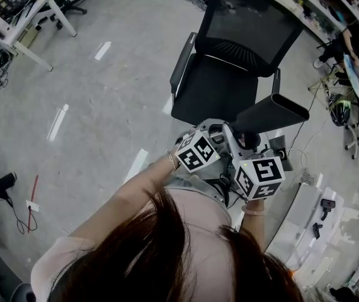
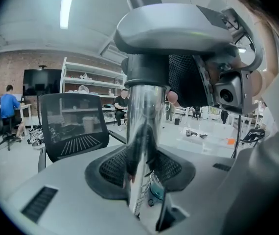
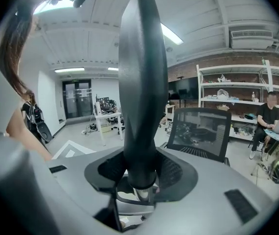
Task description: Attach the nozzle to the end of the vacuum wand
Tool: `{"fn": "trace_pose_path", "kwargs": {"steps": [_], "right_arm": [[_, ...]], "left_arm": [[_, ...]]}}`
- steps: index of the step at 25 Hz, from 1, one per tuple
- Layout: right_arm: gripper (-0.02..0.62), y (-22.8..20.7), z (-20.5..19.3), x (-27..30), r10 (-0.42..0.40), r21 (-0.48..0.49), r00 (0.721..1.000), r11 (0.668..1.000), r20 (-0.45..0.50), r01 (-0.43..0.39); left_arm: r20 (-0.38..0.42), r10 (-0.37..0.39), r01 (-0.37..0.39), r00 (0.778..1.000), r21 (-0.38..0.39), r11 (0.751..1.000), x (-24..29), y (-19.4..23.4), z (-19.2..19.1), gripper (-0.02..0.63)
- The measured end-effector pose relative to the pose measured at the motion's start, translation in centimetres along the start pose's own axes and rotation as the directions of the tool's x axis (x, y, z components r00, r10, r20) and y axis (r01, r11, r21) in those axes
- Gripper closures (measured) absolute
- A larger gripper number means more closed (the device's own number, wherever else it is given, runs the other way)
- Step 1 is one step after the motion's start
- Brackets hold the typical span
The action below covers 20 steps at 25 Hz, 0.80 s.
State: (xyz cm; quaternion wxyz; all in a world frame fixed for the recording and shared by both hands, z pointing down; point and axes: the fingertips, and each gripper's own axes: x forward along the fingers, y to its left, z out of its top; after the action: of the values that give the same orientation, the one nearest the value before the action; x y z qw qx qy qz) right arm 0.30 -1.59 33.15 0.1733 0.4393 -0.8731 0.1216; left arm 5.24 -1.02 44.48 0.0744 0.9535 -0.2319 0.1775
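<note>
In the left gripper view a shiny metal vacuum wand (image 2: pixel 142 131) stands upright between the dark pads, and my left gripper (image 2: pixel 140 173) is shut on it. In the right gripper view the long black nozzle (image 3: pixel 138 82) rises between the pads, with my right gripper (image 3: pixel 140 173) shut on its lower part. The nozzle's round collar (image 3: pixel 142 179) sits right over a silver tube end; how far they are joined is hidden. In the head view both grippers are held close together before the person's chest. The nozzle (image 1: pixel 271 113) sticks out beyond the left cube (image 1: pixel 197 151) and right cube (image 1: pixel 264 177).
A black mesh office chair (image 1: pixel 230 61) stands just ahead on the grey floor. A white desk (image 1: pixel 16 27) is at the far left, and a low white surface with small tools (image 1: pixel 321 209) is at the right. Seated people and shelves show in the background.
</note>
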Motion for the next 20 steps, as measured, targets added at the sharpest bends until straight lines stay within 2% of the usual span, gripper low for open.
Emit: {"fn": "trace_pose_path", "kwargs": {"steps": [7,20], "right_arm": [[0.416,0.0,0.1,0.3,-0.057,-0.008,0.998,0.998,0.014,0.057],[0.416,1.1,0.1,-0.3,-0.019,-0.021,1.000,1.000,0.014,0.019]], "left_arm": [[-0.007,0.066,-0.066,0.998,0.017,0.998,0.0,0.4,-0.1,0.457],[-0.002,0.088,-0.088,0.996,-0.015,0.996,-0.8,0.0,-0.2,0.457]]}}
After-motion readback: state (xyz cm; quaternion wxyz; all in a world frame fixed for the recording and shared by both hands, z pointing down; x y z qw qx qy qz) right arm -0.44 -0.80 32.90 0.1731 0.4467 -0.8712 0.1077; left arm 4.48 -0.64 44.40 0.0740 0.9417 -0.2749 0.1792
